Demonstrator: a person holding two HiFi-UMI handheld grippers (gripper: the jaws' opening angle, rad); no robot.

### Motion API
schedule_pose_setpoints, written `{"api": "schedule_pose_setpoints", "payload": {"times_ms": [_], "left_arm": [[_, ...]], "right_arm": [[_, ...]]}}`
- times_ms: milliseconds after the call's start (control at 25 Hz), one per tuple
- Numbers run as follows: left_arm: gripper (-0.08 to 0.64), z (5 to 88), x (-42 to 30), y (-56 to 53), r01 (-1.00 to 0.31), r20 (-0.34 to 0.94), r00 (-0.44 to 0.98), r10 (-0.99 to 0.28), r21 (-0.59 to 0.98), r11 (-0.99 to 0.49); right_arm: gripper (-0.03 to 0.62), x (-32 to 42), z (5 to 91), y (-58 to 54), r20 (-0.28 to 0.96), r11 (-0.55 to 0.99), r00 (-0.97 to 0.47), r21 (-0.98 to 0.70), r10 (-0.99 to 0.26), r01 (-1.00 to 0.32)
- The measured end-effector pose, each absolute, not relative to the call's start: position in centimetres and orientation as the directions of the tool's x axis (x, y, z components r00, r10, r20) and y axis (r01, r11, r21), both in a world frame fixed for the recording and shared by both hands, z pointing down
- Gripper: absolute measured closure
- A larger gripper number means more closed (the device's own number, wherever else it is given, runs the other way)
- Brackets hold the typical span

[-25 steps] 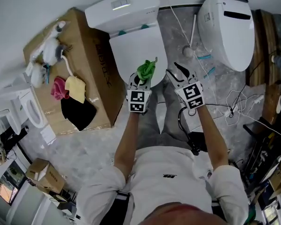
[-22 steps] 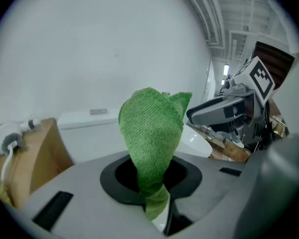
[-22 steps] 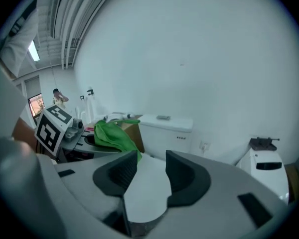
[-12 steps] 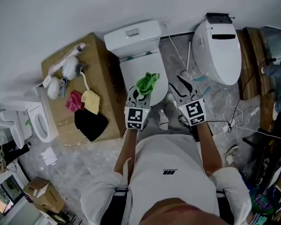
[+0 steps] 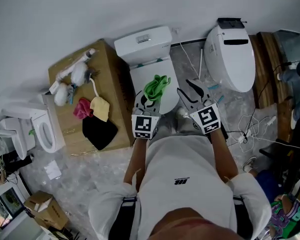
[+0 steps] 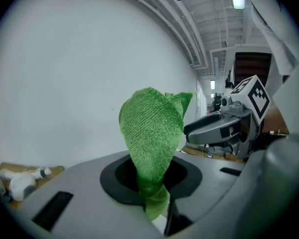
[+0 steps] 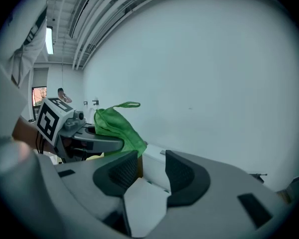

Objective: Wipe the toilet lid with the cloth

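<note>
Your left gripper [image 6: 153, 190] has its jaws closed tight on the lower end of the green cloth [image 6: 152, 128], which stands up out of the pinch in a loose cone against the pale wall. In the head view that left gripper [image 5: 148, 98] sits just left of centre, and the green cloth [image 5: 157, 86] spreads above its tips, over the front of the closed white toilet lid [image 5: 142, 76]; you cannot tell from here whether the fabric touches the lid. Your right gripper [image 7: 150, 172] has its ribbed pads standing well apart with nothing between them, only white porcelain showing past the gap. In the head view the right gripper [image 5: 189, 90] is level with the left one, just beside the lid's right edge. The toilet tank [image 5: 142, 40] backs onto the plain white wall [image 5: 65, 11] across the top of the frame. To the left of the toilet stands a large cardboard box [image 5: 107, 66], and on its top lie a pink cloth [image 5: 81, 108], a yellow cloth [image 5: 100, 108], a black cloth [image 5: 99, 132] and some white fittings [image 5: 70, 76]. At upper right a second white toilet [image 5: 235, 56] stands on the grey mottled floor [image 5: 85, 176], with loose cables [image 5: 247, 129] trailing at right and a small carton [image 5: 47, 209] at lower left.
</note>
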State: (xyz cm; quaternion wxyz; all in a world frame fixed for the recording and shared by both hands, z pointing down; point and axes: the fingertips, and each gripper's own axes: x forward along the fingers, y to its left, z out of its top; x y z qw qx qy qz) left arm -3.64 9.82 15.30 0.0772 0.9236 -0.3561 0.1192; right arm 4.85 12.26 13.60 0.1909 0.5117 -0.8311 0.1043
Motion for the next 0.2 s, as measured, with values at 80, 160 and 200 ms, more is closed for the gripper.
{"api": "schedule_pose_setpoints", "payload": {"times_ms": [80,160,200], "left_arm": [[0.476,14.5,-2.9,10.3,-0.680,0.268,0.714,-0.647,0.043,-0.732],[0.476,13.8,-2.1,10.8,-0.685,0.259,0.709,-0.656,0.032,-0.728],[0.476,13.5,-1.7,11.1,-0.688,0.255,0.706,-0.661,0.027,-0.725]], "right_arm": [[0.405,5.4,13.0,12.9,0.411,0.463,-0.415,0.020,-0.812,-0.886],[0.405,6.1,12.4,13.5,0.402,0.473,-0.425,0.023,-0.811,-0.881],[0.405,6.4,12.2,13.8,0.398,0.478,-0.430,0.024,-0.811,-0.878]]}}
